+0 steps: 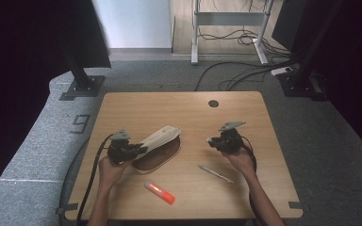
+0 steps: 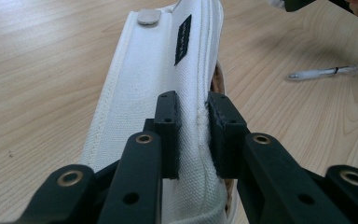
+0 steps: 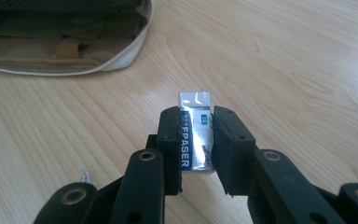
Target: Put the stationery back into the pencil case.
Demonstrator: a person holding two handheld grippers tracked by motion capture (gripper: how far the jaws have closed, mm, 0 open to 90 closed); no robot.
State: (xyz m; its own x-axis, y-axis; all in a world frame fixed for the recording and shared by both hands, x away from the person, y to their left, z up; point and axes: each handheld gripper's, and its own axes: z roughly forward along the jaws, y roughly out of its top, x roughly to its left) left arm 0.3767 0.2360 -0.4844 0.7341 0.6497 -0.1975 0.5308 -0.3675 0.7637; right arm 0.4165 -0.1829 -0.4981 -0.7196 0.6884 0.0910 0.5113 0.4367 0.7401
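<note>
White canvas makes up the lid of the pencil case (image 1: pixel 160 139), which lies a little left of the middle of the wooden table (image 1: pixel 136 106), its flap lifted so the brown-lined inside faces up. The left tongs (image 2: pixel 193 135) are clenched on the edge of that flap, one jaw on the outer cloth and the other on the inner side, holding it raised. The cloth looks soft and light; it should fold and sag rather than resist, so the stitched seam by the jaws is probably the firmest place to pinch, and the metal snap (image 2: pixel 148 17) farther along the flap would give little to hold. The right tongs (image 3: pixel 195 144) are closed on a small eraser (image 3: pixel 196 128) in a printed sleeve, gripped across its narrow sides just above the table, with the open case well apart toward the far left of the right gripper view. The eraser seems light and slightly rubbery, unlikely to slip, though its glossy sleeve could slide off if squeezed near the end. A pen (image 1: pixel 216 173) lies near the right hand (image 1: pixel 241 162), and an orange and white marker (image 1: pixel 160 192) sits toward the near edge.
</note>
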